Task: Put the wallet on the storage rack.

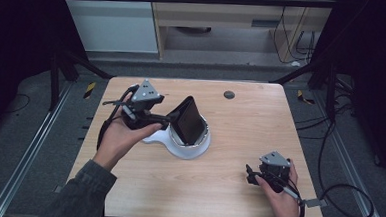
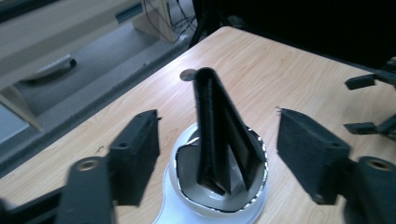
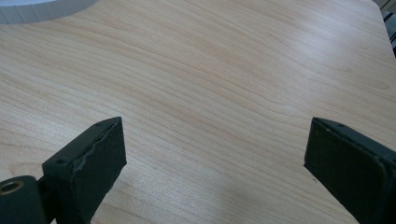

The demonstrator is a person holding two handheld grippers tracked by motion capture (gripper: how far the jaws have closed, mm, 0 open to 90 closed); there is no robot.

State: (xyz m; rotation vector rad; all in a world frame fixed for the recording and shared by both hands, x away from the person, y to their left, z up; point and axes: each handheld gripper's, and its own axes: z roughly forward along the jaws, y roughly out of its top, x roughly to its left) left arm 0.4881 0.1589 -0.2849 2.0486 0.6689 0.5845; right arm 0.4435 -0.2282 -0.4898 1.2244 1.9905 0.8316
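A black folded case (image 1: 189, 121) stands upright and tilted in a white round holder (image 1: 189, 149) near the table's middle. My left gripper (image 1: 168, 120) is just left of it, held level and pointing at it. In the left gripper view the case (image 2: 210, 116) rises from the holder (image 2: 187, 205) ahead of my left gripper (image 2: 219, 140), whose jaws stand wide apart with neither pad touching it. My right gripper (image 1: 250, 174) rests low at the front right, open over bare wood (image 3: 215, 149).
A small grey round cap (image 1: 228, 95) sits in the wooden table (image 1: 249, 136) near its far edge. A curved piece of the white holder's rim (image 3: 42, 9) lies at the right gripper view's top left. Cables lie on the floor to the right.
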